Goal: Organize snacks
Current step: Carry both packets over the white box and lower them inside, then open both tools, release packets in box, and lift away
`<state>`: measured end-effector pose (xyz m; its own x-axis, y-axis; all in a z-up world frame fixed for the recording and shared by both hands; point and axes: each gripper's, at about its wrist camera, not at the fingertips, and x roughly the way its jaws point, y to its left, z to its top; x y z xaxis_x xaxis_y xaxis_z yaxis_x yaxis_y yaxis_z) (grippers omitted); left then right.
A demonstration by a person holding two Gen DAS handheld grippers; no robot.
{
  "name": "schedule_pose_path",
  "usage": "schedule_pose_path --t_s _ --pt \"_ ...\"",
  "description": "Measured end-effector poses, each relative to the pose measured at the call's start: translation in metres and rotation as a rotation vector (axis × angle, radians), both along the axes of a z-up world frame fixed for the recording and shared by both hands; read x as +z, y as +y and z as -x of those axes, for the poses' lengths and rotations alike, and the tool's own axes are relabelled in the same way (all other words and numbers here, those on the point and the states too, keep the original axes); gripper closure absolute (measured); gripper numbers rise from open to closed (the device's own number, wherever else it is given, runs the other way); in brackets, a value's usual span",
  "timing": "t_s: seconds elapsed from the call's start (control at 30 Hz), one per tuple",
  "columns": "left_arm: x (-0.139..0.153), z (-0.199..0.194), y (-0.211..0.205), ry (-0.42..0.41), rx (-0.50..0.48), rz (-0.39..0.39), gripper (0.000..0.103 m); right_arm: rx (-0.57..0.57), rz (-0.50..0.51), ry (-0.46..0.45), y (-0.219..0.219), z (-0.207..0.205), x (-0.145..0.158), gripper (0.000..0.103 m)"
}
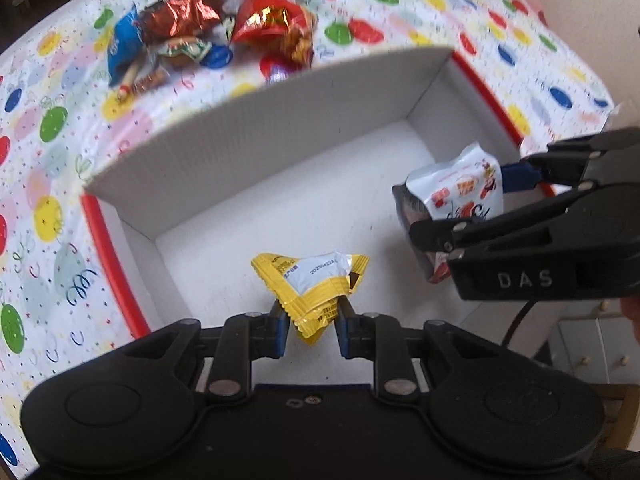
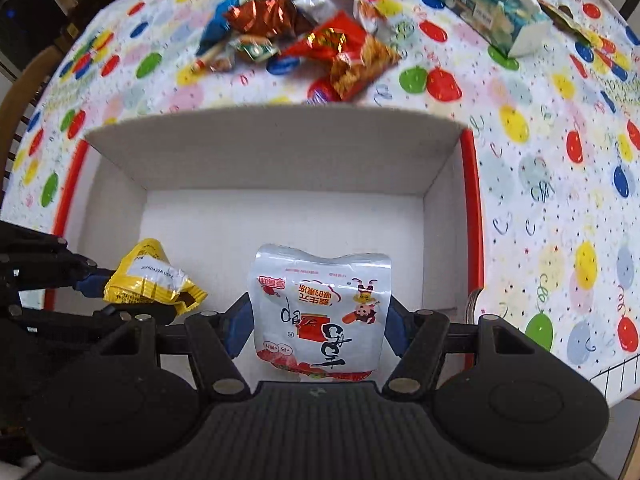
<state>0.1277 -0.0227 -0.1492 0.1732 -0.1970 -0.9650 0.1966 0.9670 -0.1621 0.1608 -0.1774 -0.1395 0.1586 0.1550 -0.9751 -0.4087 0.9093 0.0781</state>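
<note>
My left gripper (image 1: 311, 320) is shut on a small yellow snack packet (image 1: 312, 288), held over the near part of a white cardboard box (image 1: 256, 120) with a red rim. From the right, my right gripper (image 1: 468, 200) reaches into the box, shut on a white pouch with red print (image 1: 456, 196). In the right wrist view the white pouch (image 2: 320, 304) sits upright between the right gripper (image 2: 318, 332) fingers, and the yellow packet (image 2: 152, 276) hangs from the left gripper (image 2: 96, 284) at the box's near left. The box floor (image 2: 280, 216) is bare.
Beyond the box's far wall a heap of snack bags (image 2: 304, 36) in red, copper and blue lies on the balloon-print tablecloth (image 2: 540, 160). A tissue box (image 2: 492, 12) stands at the far right. A wooden chair back (image 2: 16, 96) shows at the left table edge.
</note>
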Motion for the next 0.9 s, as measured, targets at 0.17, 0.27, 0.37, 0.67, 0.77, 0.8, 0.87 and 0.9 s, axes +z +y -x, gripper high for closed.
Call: schedule_pose_path --t_s 0.17,0.27,0.37,0.67,0.77,0.8,0.87,0.9 --pt "-0.017 0.004 -0.005 0.041 -0.007 -0.011 0.083 -0.019 0.014 0.047 -0.002 0.000 -0.019 0.038" --pt "-0.024 0.005 -0.008 0.055 -0.006 -0.017 0.083 -0.022 0.019 0.065 0.000 0.002 -0.025 0.037" --pt "-0.029 0.007 -0.011 0.065 -0.020 -0.032 0.082 -0.032 0.025 0.088 0.001 0.002 -0.032 0.037" --pt "-0.040 0.011 -0.015 0.084 -0.027 -0.048 0.078 -0.051 0.021 0.123 -0.003 0.004 -0.045 0.037" --pt "-0.039 0.013 -0.015 0.066 -0.033 -0.053 0.074 -0.061 0.017 0.128 -0.004 0.004 -0.046 0.037" --pt "-0.038 0.014 -0.015 0.060 -0.034 -0.053 0.074 -0.064 0.016 0.125 -0.004 0.004 -0.046 0.037" --pt "-0.036 0.016 -0.015 0.053 -0.035 -0.050 0.072 -0.065 0.017 0.118 -0.003 0.006 -0.045 0.037" --pt "-0.035 0.016 -0.015 0.048 -0.037 -0.049 0.071 -0.068 0.018 0.116 -0.002 0.006 -0.045 0.037"
